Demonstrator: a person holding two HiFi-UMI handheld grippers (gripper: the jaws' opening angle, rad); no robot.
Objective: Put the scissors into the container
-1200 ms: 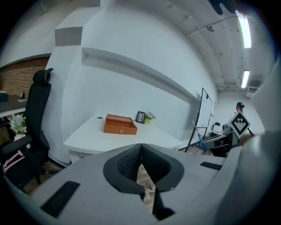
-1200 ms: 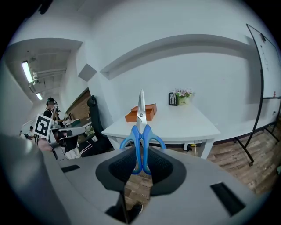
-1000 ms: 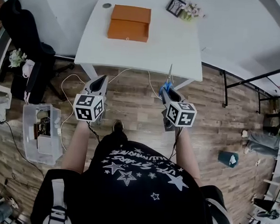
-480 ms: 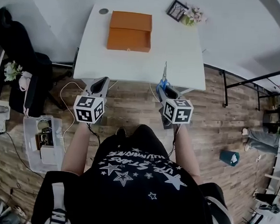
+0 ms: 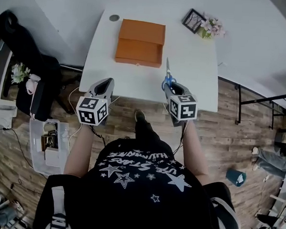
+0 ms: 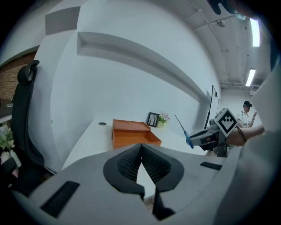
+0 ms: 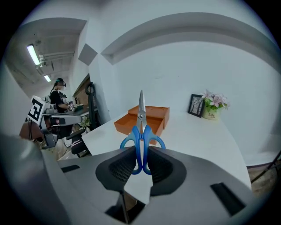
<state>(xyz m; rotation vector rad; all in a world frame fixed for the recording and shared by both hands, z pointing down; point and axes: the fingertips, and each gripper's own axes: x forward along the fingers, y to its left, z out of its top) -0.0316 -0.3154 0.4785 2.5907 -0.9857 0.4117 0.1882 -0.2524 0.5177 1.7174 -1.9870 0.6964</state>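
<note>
My right gripper [image 5: 170,87] [image 7: 141,154] is shut on the blue-handled scissors [image 5: 167,77] [image 7: 141,134], blades pointing up and away toward the table. The orange container [image 5: 140,42] [image 7: 145,119] [image 6: 131,133], an open box with its lid raised, stands on the white table [image 5: 190,56] ahead of both grippers. My left gripper [image 5: 103,87] [image 6: 141,154] hovers at the table's near edge, shut with nothing between its pads. The left gripper view also shows the scissors [image 6: 183,132] in the right gripper.
A framed picture [image 5: 193,20] and a small flower pot [image 5: 212,27] sit at the table's far right corner. A black office chair [image 5: 26,46] stands left of the table, a clear plastic bin [image 5: 47,144] on the wooden floor beside it. Another person works in the background.
Both grippers have moved forward from over the floor to the table's near edge. The scissors stay gripped in the right gripper.
</note>
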